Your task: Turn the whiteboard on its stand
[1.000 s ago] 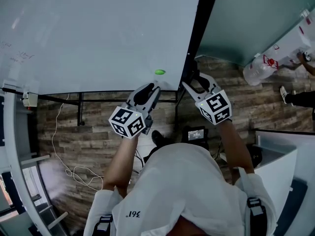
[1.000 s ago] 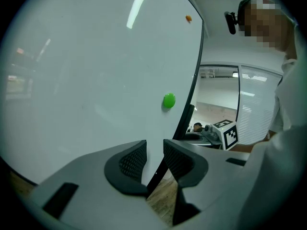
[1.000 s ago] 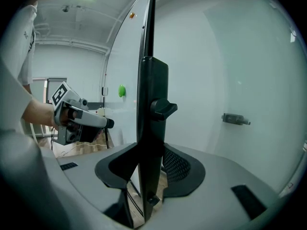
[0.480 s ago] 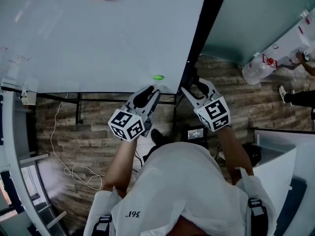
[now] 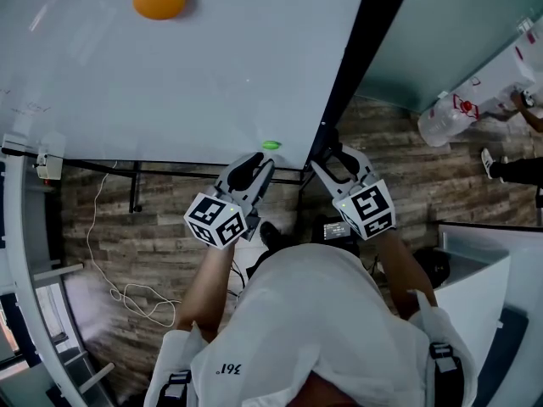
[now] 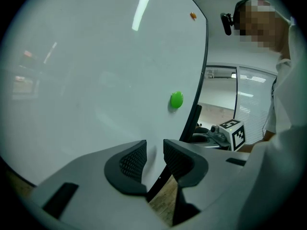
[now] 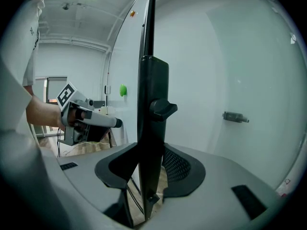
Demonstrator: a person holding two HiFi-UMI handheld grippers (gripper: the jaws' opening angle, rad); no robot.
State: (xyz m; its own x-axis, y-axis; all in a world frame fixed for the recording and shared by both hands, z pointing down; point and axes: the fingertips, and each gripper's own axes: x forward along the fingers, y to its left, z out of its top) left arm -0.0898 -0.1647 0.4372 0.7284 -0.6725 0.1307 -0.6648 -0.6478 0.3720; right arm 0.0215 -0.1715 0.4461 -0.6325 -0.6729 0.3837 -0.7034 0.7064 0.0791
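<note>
The whiteboard [image 5: 187,66] fills the upper left of the head view, with an orange magnet [image 5: 159,0] and a green magnet [image 5: 271,145] on it. Its black side frame [image 5: 361,58] runs down to the lower right corner. My left gripper [image 5: 261,158] sits at the board's lower edge near the green magnet [image 6: 176,99]. Its jaws [image 6: 154,150] are nearly together, with the thin edge between them. My right gripper [image 5: 327,153] is shut on the black frame [image 7: 152,95], which stands upright between its pads just below a knob [image 7: 163,108].
Black stand bars [image 5: 170,166] run under the board above a wood floor with a loose cable [image 5: 127,295]. A small device [image 5: 339,230] lies by my feet. A white cabinet [image 5: 475,287] stands at the right, a large bottle [image 5: 450,117] and someone's shoe [image 5: 492,164] beyond it.
The board has swung: the orange magnet slid down and left, and the top of the black frame moved right. Both grippers shifted slightly up and left with the lower corner.
</note>
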